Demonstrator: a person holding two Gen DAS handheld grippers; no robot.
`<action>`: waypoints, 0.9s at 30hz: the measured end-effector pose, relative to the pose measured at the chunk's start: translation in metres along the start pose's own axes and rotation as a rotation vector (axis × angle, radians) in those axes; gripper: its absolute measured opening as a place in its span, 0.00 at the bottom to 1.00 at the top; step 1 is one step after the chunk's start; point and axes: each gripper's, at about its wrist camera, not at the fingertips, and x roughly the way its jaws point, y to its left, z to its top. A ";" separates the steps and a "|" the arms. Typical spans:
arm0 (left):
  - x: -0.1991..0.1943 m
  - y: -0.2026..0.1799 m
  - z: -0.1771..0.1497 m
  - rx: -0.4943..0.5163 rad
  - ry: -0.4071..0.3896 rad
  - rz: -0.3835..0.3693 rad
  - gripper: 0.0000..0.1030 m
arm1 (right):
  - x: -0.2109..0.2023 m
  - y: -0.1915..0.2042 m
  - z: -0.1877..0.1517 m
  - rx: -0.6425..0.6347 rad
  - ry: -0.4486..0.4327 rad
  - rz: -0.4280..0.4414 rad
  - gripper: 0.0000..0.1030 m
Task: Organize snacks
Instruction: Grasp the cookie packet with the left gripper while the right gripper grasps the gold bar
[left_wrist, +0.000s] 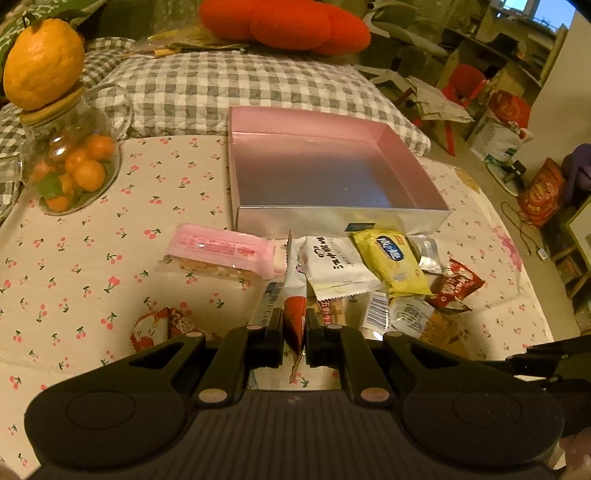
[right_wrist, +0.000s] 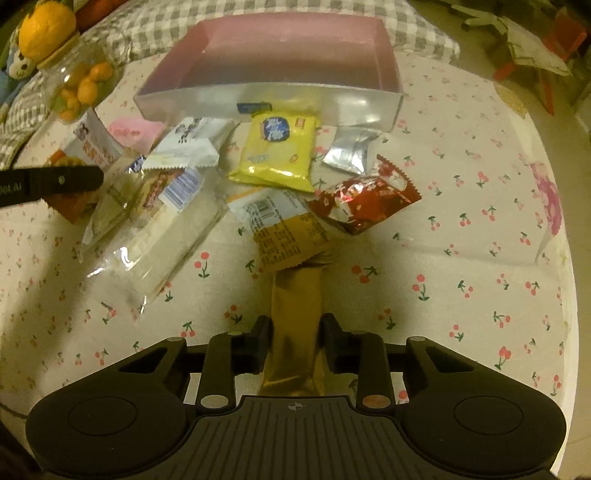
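My left gripper (left_wrist: 294, 328) is clamped on a red-and-white packet (left_wrist: 294, 295) standing on edge, near the pile. My right gripper (right_wrist: 295, 341) has its pads pressed on a gold bar wrapper (right_wrist: 295, 321). The snack pile, with a yellow packet (right_wrist: 275, 151) and a red foil packet (right_wrist: 364, 199), lies on the cherry-print cloth (right_wrist: 461, 258) just near the empty pink box (left_wrist: 314, 173); a jar of oranges (left_wrist: 72, 162) stands far left
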 end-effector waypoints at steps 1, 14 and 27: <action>-0.001 -0.001 0.000 0.001 -0.002 -0.002 0.09 | -0.003 -0.001 0.001 0.006 -0.007 0.005 0.26; -0.010 -0.006 -0.006 -0.009 -0.011 -0.035 0.09 | -0.031 -0.024 0.005 0.108 -0.086 0.080 0.08; -0.007 -0.033 -0.026 0.035 0.046 -0.117 0.09 | -0.012 -0.027 0.001 0.110 -0.023 0.054 0.25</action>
